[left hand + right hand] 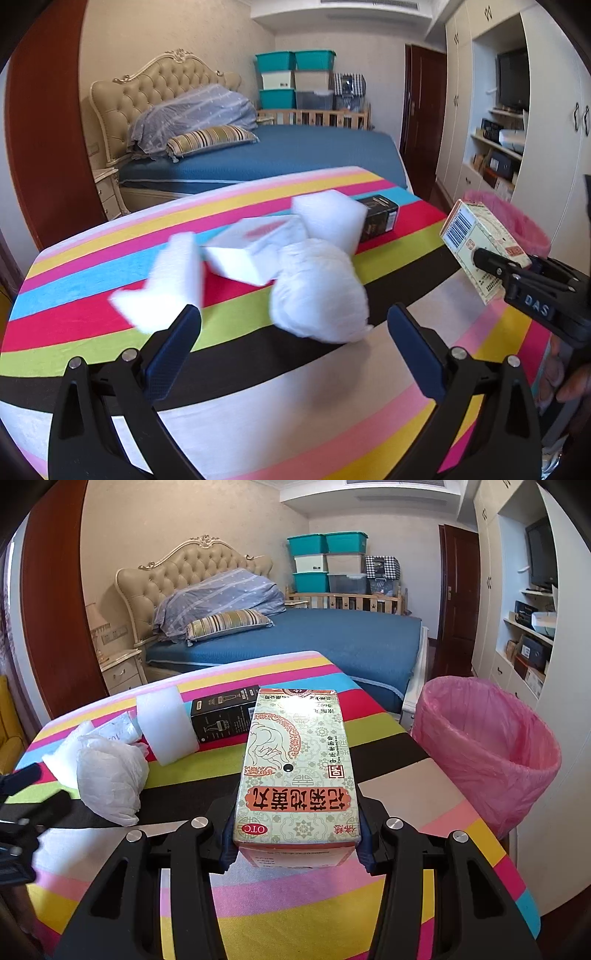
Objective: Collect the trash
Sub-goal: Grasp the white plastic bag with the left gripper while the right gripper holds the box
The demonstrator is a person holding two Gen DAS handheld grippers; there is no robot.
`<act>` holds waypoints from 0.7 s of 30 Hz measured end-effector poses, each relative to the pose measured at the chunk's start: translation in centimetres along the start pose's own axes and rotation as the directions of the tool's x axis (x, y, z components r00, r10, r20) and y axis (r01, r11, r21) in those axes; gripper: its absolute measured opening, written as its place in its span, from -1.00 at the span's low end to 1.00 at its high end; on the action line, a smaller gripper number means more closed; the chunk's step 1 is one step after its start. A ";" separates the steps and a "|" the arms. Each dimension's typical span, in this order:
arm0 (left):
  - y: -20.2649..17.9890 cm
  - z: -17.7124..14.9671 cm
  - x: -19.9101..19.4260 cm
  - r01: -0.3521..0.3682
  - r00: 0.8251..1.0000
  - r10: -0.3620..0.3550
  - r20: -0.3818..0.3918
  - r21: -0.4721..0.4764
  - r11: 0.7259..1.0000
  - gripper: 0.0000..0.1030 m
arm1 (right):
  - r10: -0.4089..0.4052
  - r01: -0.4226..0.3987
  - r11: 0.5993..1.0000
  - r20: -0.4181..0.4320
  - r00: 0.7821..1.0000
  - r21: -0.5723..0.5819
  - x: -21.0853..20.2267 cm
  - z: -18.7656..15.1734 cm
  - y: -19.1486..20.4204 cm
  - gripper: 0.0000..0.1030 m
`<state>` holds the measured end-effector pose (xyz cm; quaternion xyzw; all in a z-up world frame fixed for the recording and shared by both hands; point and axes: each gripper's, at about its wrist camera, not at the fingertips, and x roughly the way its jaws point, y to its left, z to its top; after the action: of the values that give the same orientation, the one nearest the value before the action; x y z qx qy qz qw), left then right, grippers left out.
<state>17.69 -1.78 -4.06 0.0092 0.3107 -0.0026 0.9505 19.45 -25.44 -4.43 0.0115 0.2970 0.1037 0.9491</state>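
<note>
My right gripper [297,834] is shut on a cream medicine box [297,760] with red Chinese print, held above the striped table; the box also shows in the left wrist view [480,247]. A pink-lined trash bin [484,746] stands right of the table. My left gripper [295,332] is open, just in front of a crumpled white bag [319,291]. On the table lie white foam blocks [332,218], a white box [255,251] and a black box [380,218].
The table has a rainbow-striped cloth [258,406]. A bed [314,638] with blue cover is behind it. White wardrobes and shelves [532,635] stand at the right. A dark door [456,602] is at the back.
</note>
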 end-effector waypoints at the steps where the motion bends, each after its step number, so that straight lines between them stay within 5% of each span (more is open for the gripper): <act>1: -0.5 0.4 0.4 0.000 1.000 0.000 -0.005 0.002 1.000 0.89 | 0.003 -0.003 1.000 -0.001 1.000 0.003 0.0 0.0 -0.1 -0.09; 10: -2.0 1.4 4.5 -0.049 0.996 0.050 -0.069 0.018 0.999 0.55 | 0.015 -0.016 1.000 0.003 1.000 0.014 -0.1 0.0 -0.3 -0.09; 13: -2.0 0.8 5.0 -0.014 0.996 0.016 -0.087 0.022 1.000 0.36 | 0.014 -0.014 1.000 0.001 1.000 0.004 -0.1 -0.1 -0.1 -0.09; 15: -1.6 0.8 4.9 0.039 0.996 -0.038 -0.083 0.008 0.999 -0.03 | 0.010 -0.010 1.000 0.000 1.000 -0.010 -0.1 -0.1 0.1 -0.09; 21: -0.1 0.5 2.8 0.154 0.988 -0.153 0.029 -0.039 0.987 -0.13 | 0.000 0.000 1.000 0.001 1.000 -0.025 0.0 -0.2 0.5 -0.09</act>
<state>20.23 -1.92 -5.34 -0.0340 0.2980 -0.0694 0.9514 19.20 -24.96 -4.54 -0.0002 0.2952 0.1074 0.9494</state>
